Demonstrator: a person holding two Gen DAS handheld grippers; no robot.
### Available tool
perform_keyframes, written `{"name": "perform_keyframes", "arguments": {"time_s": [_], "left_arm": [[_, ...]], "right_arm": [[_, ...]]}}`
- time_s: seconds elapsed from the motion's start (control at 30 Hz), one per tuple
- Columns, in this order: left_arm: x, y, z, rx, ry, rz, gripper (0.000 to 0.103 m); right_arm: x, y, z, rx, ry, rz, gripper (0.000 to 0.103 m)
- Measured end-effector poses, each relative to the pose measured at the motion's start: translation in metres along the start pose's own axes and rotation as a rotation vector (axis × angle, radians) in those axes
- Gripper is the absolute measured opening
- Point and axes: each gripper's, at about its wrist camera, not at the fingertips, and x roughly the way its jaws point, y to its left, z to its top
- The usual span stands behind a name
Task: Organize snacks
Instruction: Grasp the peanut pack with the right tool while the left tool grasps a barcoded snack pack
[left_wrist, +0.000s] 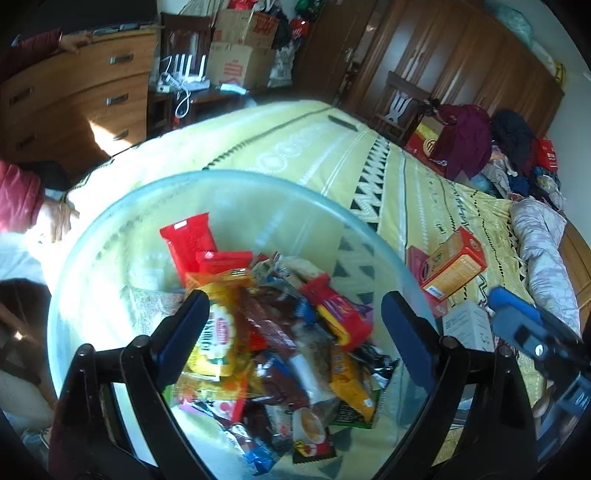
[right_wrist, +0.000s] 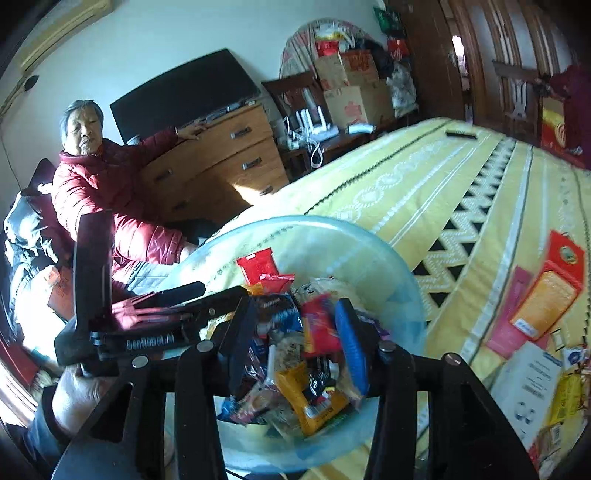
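Note:
A clear glass bowl (left_wrist: 236, 177) (right_wrist: 314, 221) stands on the yellow bedspread, with a heap of wrapped snacks (left_wrist: 288, 332) (right_wrist: 306, 369) inside it. Red, yellow, orange and brown packets lie mixed there. My left gripper (left_wrist: 293, 299) hangs over the heap with its jaws wide apart, and a blurred yellow packet (left_wrist: 218, 332) lies just below its left finger. My right gripper (right_wrist: 295, 310) is over the same bowl, its jaws partly apart with no pad pressing on a packet. Each gripper shows in the other's view: the right gripper (left_wrist: 517, 325) at the right, the left gripper (right_wrist: 214, 291) at the left.
An orange box (left_wrist: 454, 262) (right_wrist: 546, 299), a flat red pack (right_wrist: 513, 317) and a white box (left_wrist: 469, 325) (right_wrist: 532, 380) lie on the bed right of the bowl. A person in a red jacket (right_wrist: 110, 192) sits at the left by a wooden dresser (left_wrist: 85, 92). Clothes (left_wrist: 517, 147) are piled at the far right.

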Motion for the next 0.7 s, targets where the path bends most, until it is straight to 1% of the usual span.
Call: {"name": "perform_keyframes", "arguments": {"time_s": [0.07, 0.1, 0.13, 0.17, 0.2, 0.23, 0.3, 0.33, 0.4, 0.43, 0.47, 0.53, 0.6, 0.7], "left_arm": [[-0.016, -0.028, -0.003, 0.073, -0.060, -0.028, 0.095], [-0.021, -0.045, -0.006, 0.111, -0.080, -0.048, 0.095], [-0.028, -0.068, -0.010, 0.171, -0.100, -0.082, 0.095], [-0.032, -0.092, -0.016, 0.229, -0.111, -0.117, 0.095], [-0.034, -0.111, -0.020, 0.274, -0.113, -0.151, 0.095], [-0.037, -0.137, -0.028, 0.327, -0.108, -0.205, 0.095], [-0.039, -0.178, -0.046, 0.399, -0.082, -0.294, 0.095], [-0.038, -0.191, -0.054, 0.423, -0.068, -0.322, 0.095], [-0.032, -0.228, -0.079, 0.499, -0.012, -0.389, 0.095], [-0.028, -0.238, -0.087, 0.523, 0.007, -0.400, 0.095], [-0.022, -0.254, -0.099, 0.556, 0.037, -0.415, 0.095], [-0.013, -0.268, -0.114, 0.579, 0.085, -0.432, 0.095], [-0.004, -0.281, -0.126, 0.591, 0.129, -0.453, 0.095], [0.003, -0.295, -0.142, 0.617, 0.167, -0.447, 0.095]], "right_arm": [[-0.029, -0.004, -0.019, -0.018, -0.059, -0.054, 0.051], [-0.049, -0.013, -0.037, -0.008, -0.085, -0.090, 0.052], [-0.061, -0.022, -0.050, 0.006, -0.097, -0.115, 0.054], [-0.075, -0.033, -0.067, 0.026, -0.104, -0.153, 0.059], [-0.090, -0.049, -0.088, 0.062, -0.104, -0.199, 0.060], [-0.102, -0.066, -0.108, 0.104, -0.091, -0.233, 0.060], [-0.125, -0.108, -0.155, 0.219, -0.032, -0.314, 0.061], [-0.138, -0.133, -0.181, 0.301, -0.004, -0.355, 0.061], [-0.161, -0.169, -0.218, 0.430, 0.012, -0.410, 0.061], [-0.175, -0.188, -0.237, 0.502, 0.011, -0.439, 0.061], [-0.185, -0.202, -0.250, 0.555, 0.008, -0.460, 0.061], [-0.205, -0.234, -0.275, 0.667, -0.014, -0.490, 0.062], [-0.214, -0.257, -0.288, 0.735, -0.028, -0.491, 0.062], [-0.218, -0.295, -0.297, 0.807, -0.053, -0.479, 0.061]]}}
